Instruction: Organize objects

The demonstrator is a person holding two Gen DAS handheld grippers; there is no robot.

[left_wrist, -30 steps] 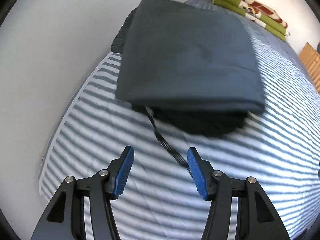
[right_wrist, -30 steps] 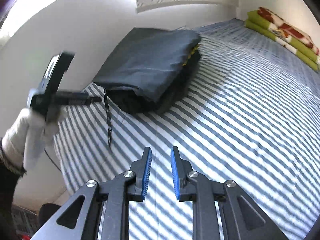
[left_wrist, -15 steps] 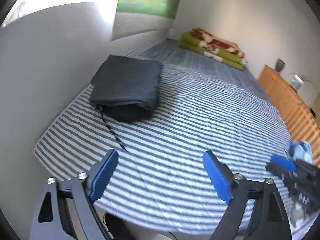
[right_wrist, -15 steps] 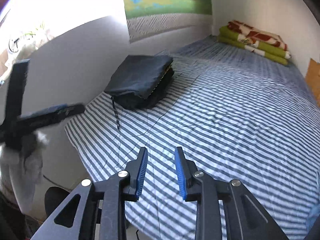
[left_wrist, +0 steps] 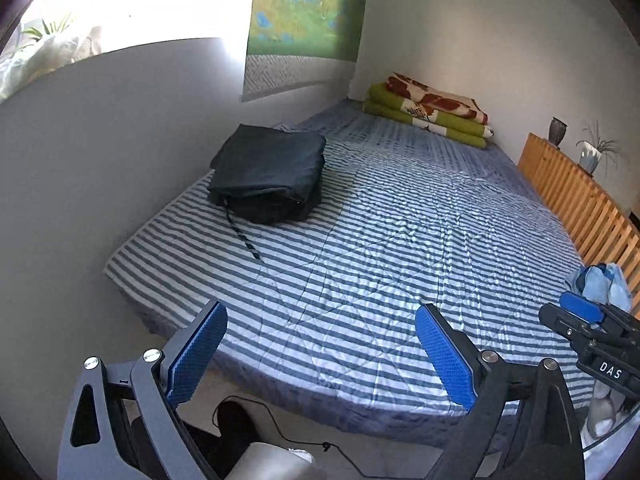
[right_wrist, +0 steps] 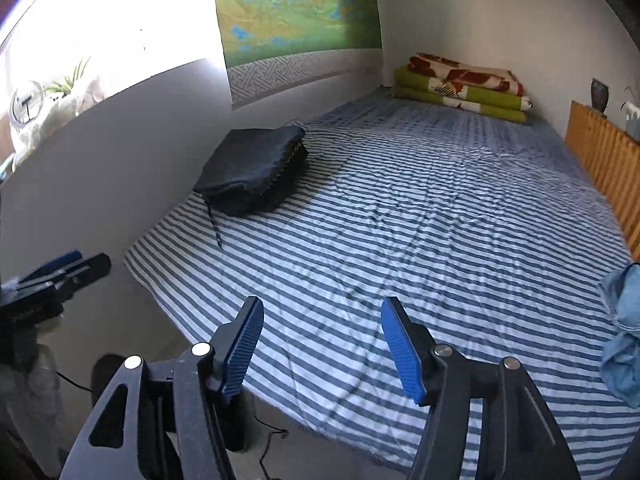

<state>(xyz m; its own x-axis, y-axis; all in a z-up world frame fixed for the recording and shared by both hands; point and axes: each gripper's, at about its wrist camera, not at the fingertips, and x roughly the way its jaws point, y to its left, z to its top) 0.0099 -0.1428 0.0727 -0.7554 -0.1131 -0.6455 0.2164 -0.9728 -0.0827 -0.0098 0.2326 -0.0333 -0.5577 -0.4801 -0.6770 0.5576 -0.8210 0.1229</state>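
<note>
My left tongs [left_wrist: 322, 354] and right tongs [right_wrist: 322, 346], jaws just widened, hang released and empty over the striped bed [left_wrist: 400, 240]. The dark folded bundle [left_wrist: 268, 174] lies near the wall; blue clothes [right_wrist: 624, 328] lie at the bed's right edge.

Blue garment [right_wrist: 624, 332] cut off rightward

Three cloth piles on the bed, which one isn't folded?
The light blue pile at the bed's near right edge: crumpled, while the dark stack and green blankets lie folded flat.

Left tool [left_wrist: 320, 354] jaws just opened wide, empty; right tool [right_wrist: 322, 346] jaws just opening, empty.
</note>
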